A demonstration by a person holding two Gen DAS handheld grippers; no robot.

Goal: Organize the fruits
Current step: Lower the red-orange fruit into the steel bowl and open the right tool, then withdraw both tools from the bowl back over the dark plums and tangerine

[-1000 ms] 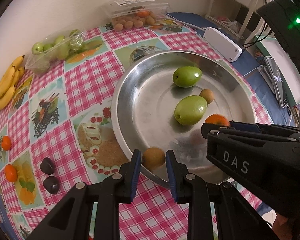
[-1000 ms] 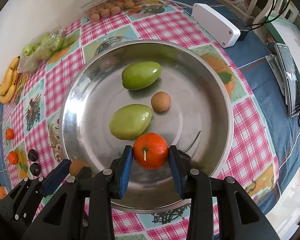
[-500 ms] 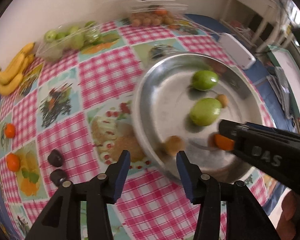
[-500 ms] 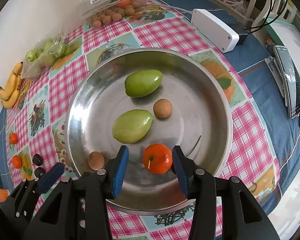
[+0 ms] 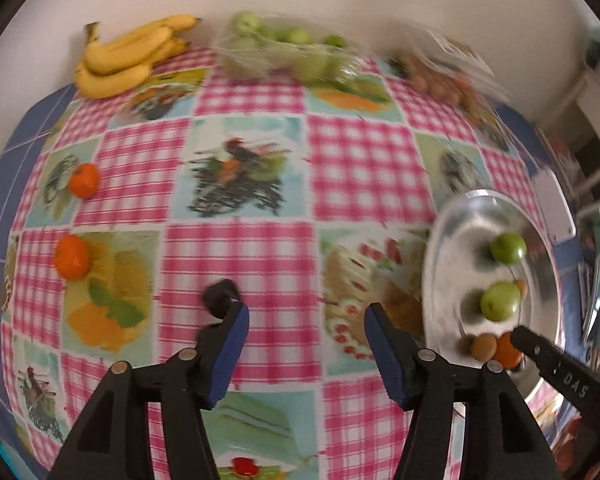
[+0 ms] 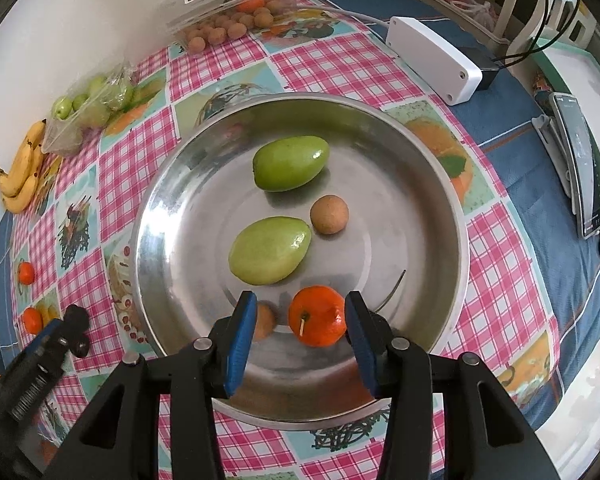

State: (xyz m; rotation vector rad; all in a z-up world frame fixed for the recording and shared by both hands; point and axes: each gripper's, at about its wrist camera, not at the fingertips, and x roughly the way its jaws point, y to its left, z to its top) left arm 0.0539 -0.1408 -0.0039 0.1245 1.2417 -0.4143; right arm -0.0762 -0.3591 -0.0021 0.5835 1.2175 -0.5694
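My right gripper (image 6: pixel 301 305) hangs open over the near side of the metal bowl (image 6: pixel 404 184). A tangerine (image 6: pixel 318 315) rests loose between its fingers, and a small brown fruit (image 6: pixel 265 320) lies just beside it. Two green fruits (image 6: pixel 290 168) (image 6: pixel 270 250) and another brown fruit (image 6: pixel 329 214) also lie in the bowl. My left gripper (image 5: pixel 307 312) is over the checked cloth left of the bowl (image 5: pixel 448 248), jaws opening with nothing between them. A dark fruit (image 5: pixel 219 298) sits by its left finger. Two tangerines (image 5: pixel 83 180) (image 5: pixel 72 257) lie farther left.
Bananas (image 5: pixel 128 56), a bag of green fruit (image 5: pixel 288 54) and a clear box of brown fruits (image 6: pixel 228 12) line the wall. A white box (image 6: pixel 432 56) with cables and a phone (image 6: pixel 580 168) lie right of the bowl.
My left gripper dropped the small brown fruit into the bowl, opened wide and swung left over the cloth. My right gripper let go of the tangerine, which now rests in the bowl.
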